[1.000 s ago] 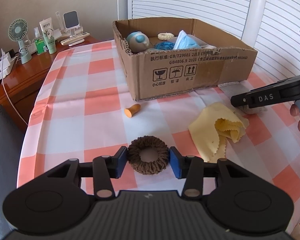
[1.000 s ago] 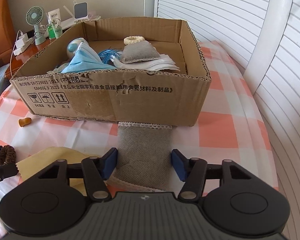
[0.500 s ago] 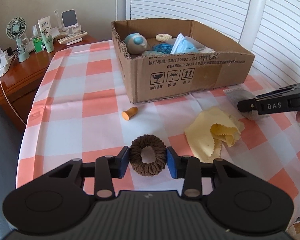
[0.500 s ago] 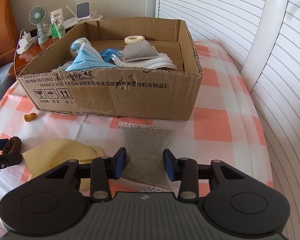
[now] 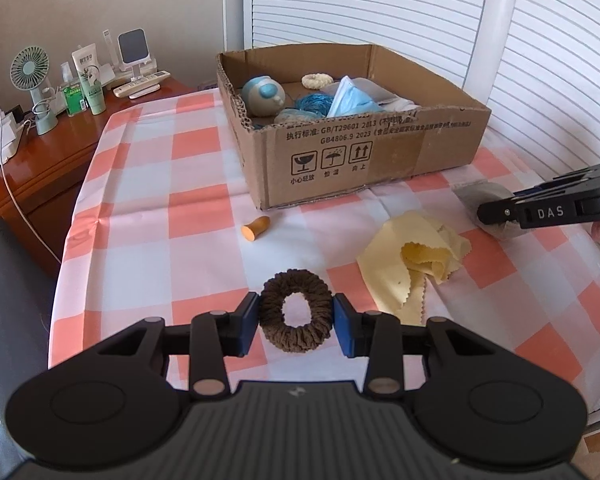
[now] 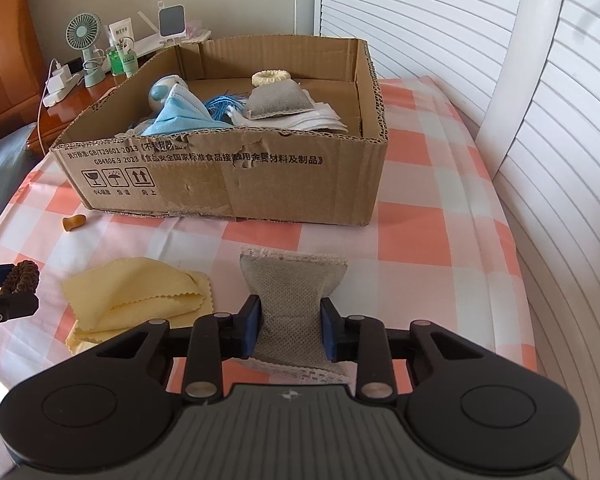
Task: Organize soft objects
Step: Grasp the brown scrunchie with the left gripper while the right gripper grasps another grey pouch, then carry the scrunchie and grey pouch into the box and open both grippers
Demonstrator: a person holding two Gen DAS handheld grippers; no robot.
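My left gripper (image 5: 295, 322) is shut on a brown scrunchie (image 5: 269, 312) and squeezes it into an oval just above the checked tablecloth. My right gripper (image 6: 290, 326) is shut on a grey mesh pouch (image 6: 292, 280), pinching its middle. It also shows in the left wrist view (image 5: 500, 211). A yellow cloth (image 5: 412, 264) lies crumpled between the two grippers. The cardboard box (image 6: 236, 184) stands behind them and holds a blue mask (image 6: 180, 118), blue yarn, a second grey pouch (image 6: 278, 100), a cream scrunchie and a round plush.
An orange earplug (image 5: 255, 228) lies on the cloth in front of the box's left corner. A wooden side table (image 5: 48, 152) at the left carries a small fan (image 5: 30, 68), bottles and a charger. White slatted shutters stand behind and to the right.
Both grippers have closed, the left on the brown scrunchie and the right on the grey pouch. Both have drawn back and risen a little from the box.
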